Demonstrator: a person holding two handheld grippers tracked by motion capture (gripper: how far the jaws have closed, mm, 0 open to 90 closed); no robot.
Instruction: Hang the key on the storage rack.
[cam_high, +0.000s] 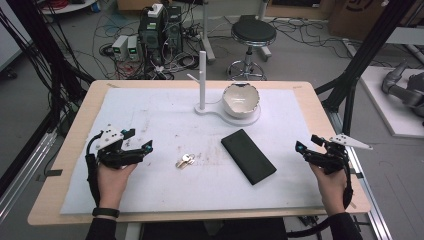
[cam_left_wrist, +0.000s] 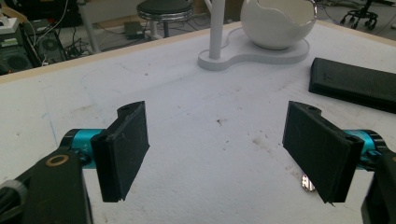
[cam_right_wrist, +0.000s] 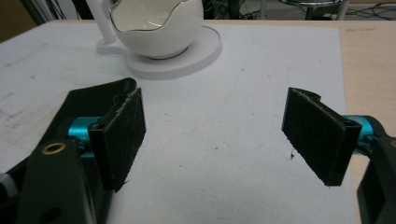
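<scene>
Our left gripper (cam_high: 141, 140) rests at the near left of the white mat (cam_high: 165, 107) with its jaws spread wide and nothing between them; in the left gripper view the two black pads (cam_left_wrist: 126, 149) frame only bare mat. Our right gripper (cam_high: 307, 143) sits at the near right edge of the mat, likewise released, its pads (cam_right_wrist: 317, 135) standing far apart over bare mat.

Between our two grippers, the bunch of keys (cam_high: 185, 160) lies flat on the mat, near the left gripper but apart from it, and well apart from the right one. In the left gripper view we catch a small glint of the keys (cam_left_wrist: 307, 183) just behind the pad at the right of that view.

Just right of the keys, not touching them, a black flat case (cam_high: 248, 155) lies slantwise on the mat. Behind it stands a white stand (cam_high: 202, 80) with an upright post, and on its round base sits a white eggshell-shaped bowl (cam_high: 241, 99) with a jagged rim. From the right gripper view we see the bowl (cam_right_wrist: 156, 25) upright on that base, well ahead of the pads.
</scene>
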